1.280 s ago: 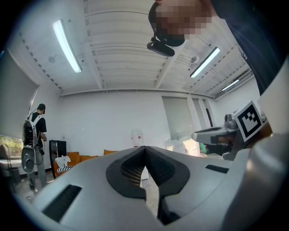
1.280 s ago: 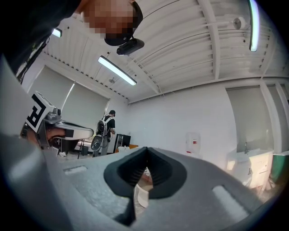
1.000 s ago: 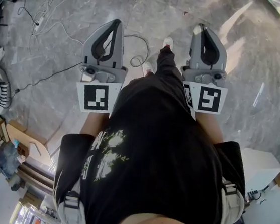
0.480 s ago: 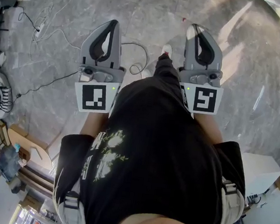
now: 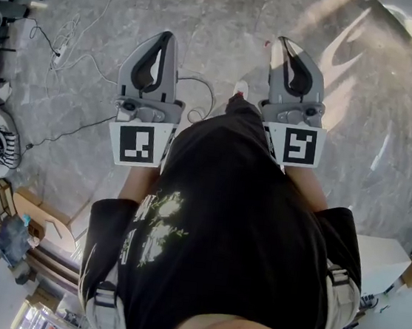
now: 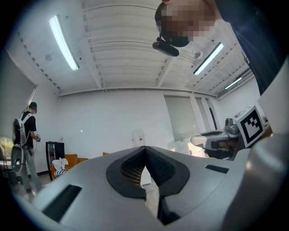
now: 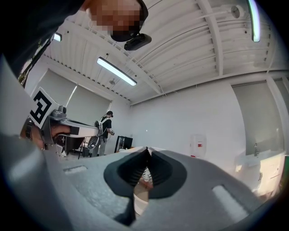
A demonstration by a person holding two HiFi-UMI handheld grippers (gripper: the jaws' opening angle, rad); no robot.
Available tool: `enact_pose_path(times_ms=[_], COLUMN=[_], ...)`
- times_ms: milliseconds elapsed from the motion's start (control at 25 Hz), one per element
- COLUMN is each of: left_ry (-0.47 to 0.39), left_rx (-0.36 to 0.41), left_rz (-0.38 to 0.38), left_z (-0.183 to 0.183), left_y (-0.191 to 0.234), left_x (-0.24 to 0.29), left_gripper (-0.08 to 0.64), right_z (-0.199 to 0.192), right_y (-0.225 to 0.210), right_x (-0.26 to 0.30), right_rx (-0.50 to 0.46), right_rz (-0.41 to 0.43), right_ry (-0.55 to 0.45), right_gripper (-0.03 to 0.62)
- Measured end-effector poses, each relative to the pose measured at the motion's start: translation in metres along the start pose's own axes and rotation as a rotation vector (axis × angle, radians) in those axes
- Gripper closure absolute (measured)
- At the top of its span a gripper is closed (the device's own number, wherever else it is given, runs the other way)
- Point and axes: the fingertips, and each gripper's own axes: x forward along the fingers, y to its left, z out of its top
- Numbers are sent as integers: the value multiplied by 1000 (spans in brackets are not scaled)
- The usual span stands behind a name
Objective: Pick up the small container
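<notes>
From the head view, I see the grey left gripper (image 5: 166,37) and the grey right gripper (image 5: 286,43) held over the grey marbled floor (image 5: 357,149). No small container shows here, so I judge the picking not yet begun.

In the left gripper view, the fingertips (image 6: 132,166) are pressed together on nothing.

In the right gripper view, the fingertips (image 7: 131,173) also meet, empty. The container appears in no view, so I cannot say where it lies relative to them.
</notes>
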Motion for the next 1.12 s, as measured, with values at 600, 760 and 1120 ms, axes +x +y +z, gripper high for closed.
enact_pose_path(times_ms=[600,760,1120], left_ry=[-43,-51,-52], left_rx=[18,28,-3], left_rz=[46,46,55], left_z=[1,2,-7], left_y=[17,8,-9], left_x=[111,145,182], left_gripper=[558,558,558], right_z=[-16,-24,-44], right_y=[-80,-115,-148], right_x=[86,98,112], right_rx=[-20,-3,50], right_rz=[68,68,124], right_ry=[-11,-7,14], right_gripper=[595,595,595])
